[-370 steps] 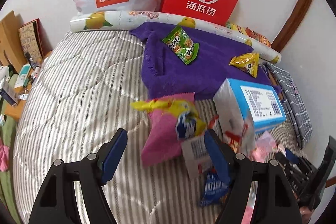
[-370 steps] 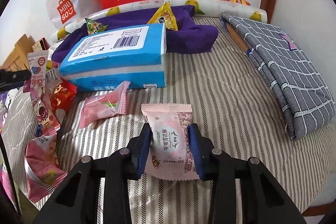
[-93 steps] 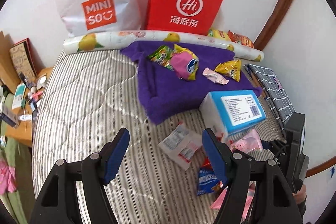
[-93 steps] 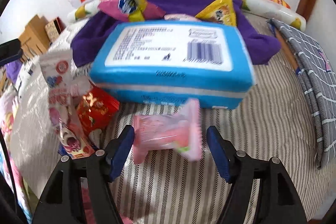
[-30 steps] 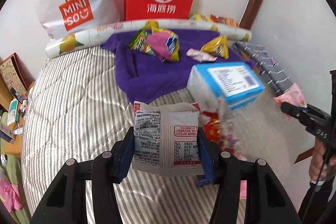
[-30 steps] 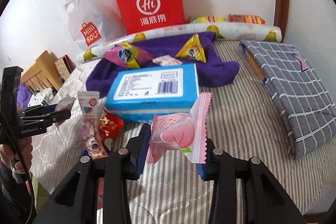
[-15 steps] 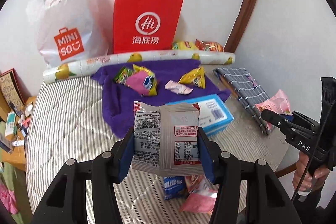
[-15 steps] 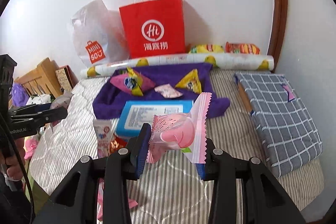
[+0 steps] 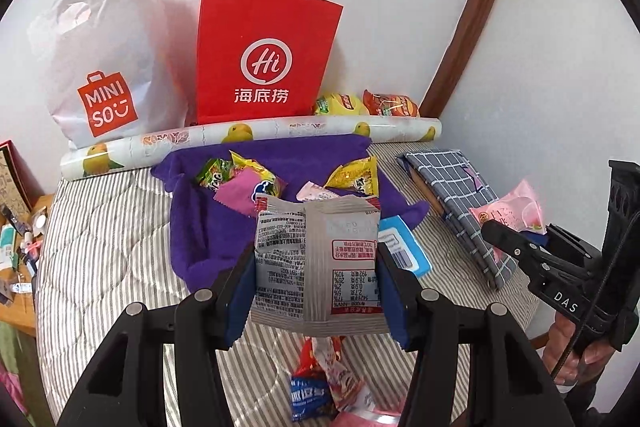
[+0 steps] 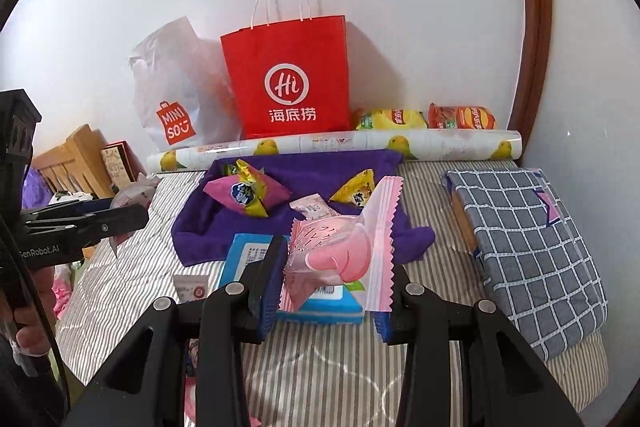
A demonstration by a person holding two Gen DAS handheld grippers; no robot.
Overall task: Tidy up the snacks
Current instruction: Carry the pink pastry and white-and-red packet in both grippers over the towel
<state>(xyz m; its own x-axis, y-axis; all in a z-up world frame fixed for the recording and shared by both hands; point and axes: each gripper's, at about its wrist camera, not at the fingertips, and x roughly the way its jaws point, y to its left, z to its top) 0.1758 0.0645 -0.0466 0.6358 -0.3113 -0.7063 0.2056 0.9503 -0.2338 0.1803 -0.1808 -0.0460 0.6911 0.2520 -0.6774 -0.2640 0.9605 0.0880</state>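
Clearly, much of the bed's near side was hidden behind the two grippers. The left gripper [image 9: 316,285] had its jaws pinching a grey snack packet [image 9: 316,263] by its side edges, held up over the striped bedspread [image 9: 104,251]; its printed back faced the camera, so the front could not be read. The right gripper [image 10: 328,283] had its jaws pressed together on a pink peach sweet wrapper [image 10: 340,251], also held above the bed. A blue tissue pack [image 10: 248,251] lay mostly covered behind both packets, only its corners showing. Beneath the grey packet, a small heap of loose snacks [image 9: 320,387] at the near edge was cut off and too jumbled to count. On the purple towel [image 10: 304,167] farther back lay four snacks: a green one [image 9: 214,177], half under a pink-and-yellow one [image 10: 248,193], then a small pale pink one [image 10: 312,207] and a yellow one [image 10: 356,193] to the right. Two chip bags, one yellow [image 10: 390,119] and one red [image 10: 462,117], were partly hidden behind a lemon-print roll [image 10: 440,145] at the far wall. Two shopping bags stood there, a red paper bag [image 10: 290,79] and a white plastic bag [image 9: 104,59] to its left. One folded checked cloth [image 10: 528,239] lay on the right.
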